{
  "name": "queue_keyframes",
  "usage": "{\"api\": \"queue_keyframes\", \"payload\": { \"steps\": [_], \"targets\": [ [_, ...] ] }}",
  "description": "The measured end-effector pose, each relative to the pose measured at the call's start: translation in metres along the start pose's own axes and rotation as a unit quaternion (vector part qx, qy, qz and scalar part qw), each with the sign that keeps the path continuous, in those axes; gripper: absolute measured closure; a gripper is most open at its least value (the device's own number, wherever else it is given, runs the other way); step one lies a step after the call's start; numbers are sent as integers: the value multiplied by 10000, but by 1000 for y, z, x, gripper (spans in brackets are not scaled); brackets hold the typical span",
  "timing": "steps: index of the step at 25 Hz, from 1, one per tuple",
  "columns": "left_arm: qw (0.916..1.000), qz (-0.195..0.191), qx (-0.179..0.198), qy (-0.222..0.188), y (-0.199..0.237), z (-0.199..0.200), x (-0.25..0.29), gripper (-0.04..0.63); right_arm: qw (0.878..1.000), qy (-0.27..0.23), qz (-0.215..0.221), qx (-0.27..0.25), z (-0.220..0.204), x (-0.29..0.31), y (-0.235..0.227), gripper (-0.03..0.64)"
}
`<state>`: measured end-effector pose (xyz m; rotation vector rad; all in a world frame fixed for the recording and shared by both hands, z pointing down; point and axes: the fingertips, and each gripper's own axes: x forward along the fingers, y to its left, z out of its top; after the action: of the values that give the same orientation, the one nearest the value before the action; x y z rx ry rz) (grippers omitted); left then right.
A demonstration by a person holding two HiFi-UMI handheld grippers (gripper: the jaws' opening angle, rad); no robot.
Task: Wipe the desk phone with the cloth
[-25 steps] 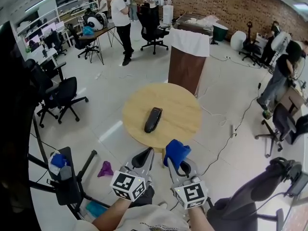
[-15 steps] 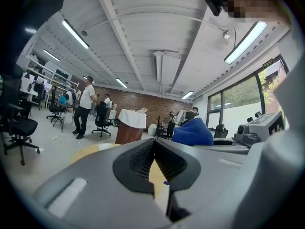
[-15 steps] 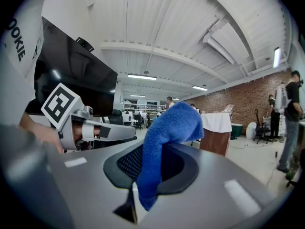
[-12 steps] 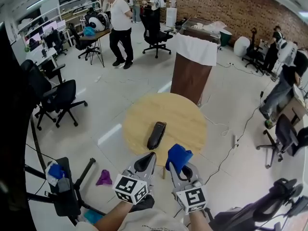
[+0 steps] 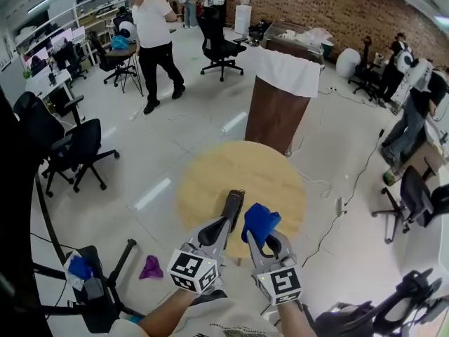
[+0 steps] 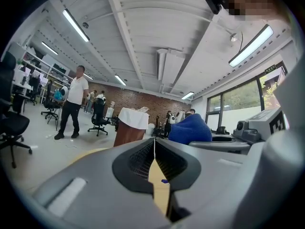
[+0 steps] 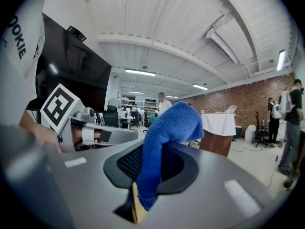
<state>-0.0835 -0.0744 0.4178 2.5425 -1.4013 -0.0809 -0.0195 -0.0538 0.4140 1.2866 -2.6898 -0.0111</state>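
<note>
I'm holding both grippers side by side at the near edge of the round wooden tabletop (image 5: 270, 170), pointing roughly level across it. My left gripper (image 5: 223, 225) is pressing its jaws fully together with nothing between them. In the left gripper view only a thin seam is showing where the pads are meeting. My right gripper (image 5: 261, 241), at 3 o'clock of the left one, is clamping the blue cloth (image 5: 259, 220). In the right gripper view the cloth is bunching up out of the jaws and flopping over toward 1 o'clock, with a tail hanging down through the gap.

The desk phone (image 5: 233, 202), a dark handset, is lying on the tabletop at 12 o'clock of my left gripper, just past its tips. Its near end is hiding behind the jaws, so I can't tell whether they're touching. The cloth is hovering at 4 o'clock of the phone, just beside it.

Beyond the tabletop, at 12 o'clock, a brown stand (image 5: 273, 118) is wearing a white drape. A person in a white shirt (image 5: 151, 27) is standing well off at 10 o'clock.
</note>
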Motion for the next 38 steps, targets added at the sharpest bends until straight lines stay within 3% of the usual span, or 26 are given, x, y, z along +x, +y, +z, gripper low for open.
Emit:
{"api": "queue_keyframes", "payload": {
  "steps": [10,23,30,38],
  "targets": [
    [9996,-293,22,59,38,6,22,591,9993,179,-336,-14,3,38,-2,555],
    [9965,-465,112,683,40,-39,47,557,9980,254,-565,158,-11,46,-17,555],
    [9922,-235,154,1211,48,-72,57,500,9979,257,-547,245,-15,45,-29,555],
    [9765,267,271,2119,67,-130,81,422,9974,297,-552,346,-20,37,-54,555]
  ]
}}
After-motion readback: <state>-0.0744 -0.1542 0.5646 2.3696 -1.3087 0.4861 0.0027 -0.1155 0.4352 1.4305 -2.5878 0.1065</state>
